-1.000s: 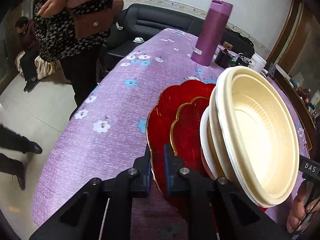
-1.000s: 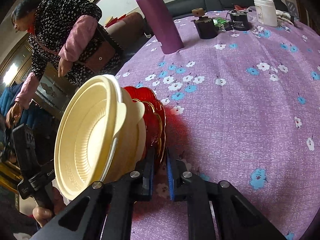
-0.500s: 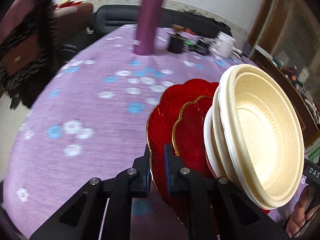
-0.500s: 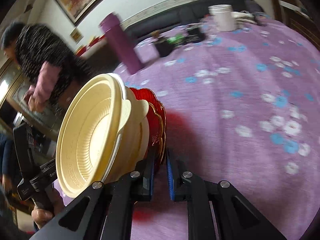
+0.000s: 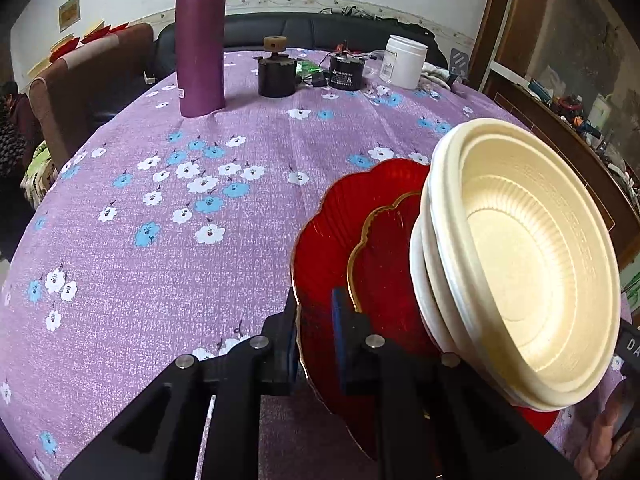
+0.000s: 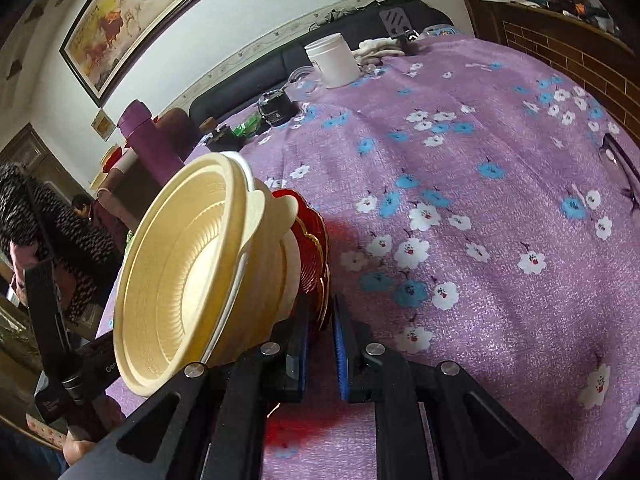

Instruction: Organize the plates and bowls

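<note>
Left hand-held gripper clamping red plates, cream bowls stacked rightward; right hand-held gripper likewise

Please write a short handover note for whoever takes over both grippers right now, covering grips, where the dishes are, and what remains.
Left gripper: shut on the rim of the large red plate.
Right gripper: shut on the opposite rim of the same plate.
Stack: a smaller red plate and the nested cream bowls sit on it, tilted steeply, above the purple floral tablecloth.
Done: dishes stacked and lifted.
Left: level the stack and set it down, likely on the bare cloth short of the purple flask.
</note>
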Motion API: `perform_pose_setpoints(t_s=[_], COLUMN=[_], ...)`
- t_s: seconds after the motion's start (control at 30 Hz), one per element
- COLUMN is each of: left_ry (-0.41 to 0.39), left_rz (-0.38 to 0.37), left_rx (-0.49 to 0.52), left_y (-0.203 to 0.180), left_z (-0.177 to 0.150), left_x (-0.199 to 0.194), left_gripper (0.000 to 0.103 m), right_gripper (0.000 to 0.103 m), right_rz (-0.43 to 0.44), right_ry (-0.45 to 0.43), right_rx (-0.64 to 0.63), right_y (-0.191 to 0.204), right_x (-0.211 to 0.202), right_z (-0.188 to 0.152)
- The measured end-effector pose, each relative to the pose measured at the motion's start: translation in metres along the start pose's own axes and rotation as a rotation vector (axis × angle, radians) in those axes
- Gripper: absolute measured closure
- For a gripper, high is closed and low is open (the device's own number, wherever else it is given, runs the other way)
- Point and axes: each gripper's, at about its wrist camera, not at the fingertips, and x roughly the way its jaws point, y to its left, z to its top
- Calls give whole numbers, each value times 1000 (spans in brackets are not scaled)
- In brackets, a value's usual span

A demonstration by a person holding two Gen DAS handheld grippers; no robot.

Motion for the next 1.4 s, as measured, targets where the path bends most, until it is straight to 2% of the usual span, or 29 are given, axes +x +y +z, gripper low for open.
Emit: perform_pose_setpoints(t_s=[0.13, 0.2, 0.27, 0.33, 0.43, 0.57, 0.67, 0.77, 0.9, 1.0, 1.07, 1.13, 1.17, 1.27, 1.4], left_ry=[-2, -3, -11, -15, -17, -51, -119, -192, -290, -364, -394, -391, -378, -336, -314], left_rz=[-14, -5, 2, -15, -40, -37, 0, 44, 81, 128, 152, 179, 204, 275, 250], left_rx=[7, 9, 3, -9, -22, -13, -1, 74, 125, 138, 143, 159, 164, 194, 210], left_y=[3, 6, 11, 17, 24, 29, 26, 14, 5, 1, -2, -6, -8, -15, -15], left_z=[0, -1, -2, -3, -6, -19, -31, -38, -50, -54, -55, -55, -53, -50, -50], left_x=[-2, -4, -6, -9, -16, -28, -42, -55, -71, -83, -88, -88, -85, -76, -74], left_gripper=[84, 71, 50, 41, 33, 23, 20, 18, 12, 0, 0, 0, 0, 0, 0], right_gripper=[89, 88, 88, 88, 83, 76, 76, 76, 76, 76, 76, 73, 67, 57, 47], right_rz=[-5, -7, -16, -26, -25, -43, -118, -150, -154, -156, -149, -158, -162, -179, -192], right_ry=[-16, -20, -26, -32, -49, -109, -171, -203, -236, -286, -317, -344, -351, -364, -372], right_rx=[-24, -26, -39, -48, -54, -63, -76, -69, -81, -122, -166, -218, -244, -283, -302], right_y=[2, 2, 3, 2, -1, -5, -6, -11, -11, -2, 8, 19, 24, 32, 37], right_x=[0, 0, -2, -5, -14, -31, -42, -45, -49, -56, -59, -62, -62, -62, -61], right_z=[-3, -4, -7, -10, -17, -24, -31, -38, -45, -51, -57, -62, -64, -68, -71])
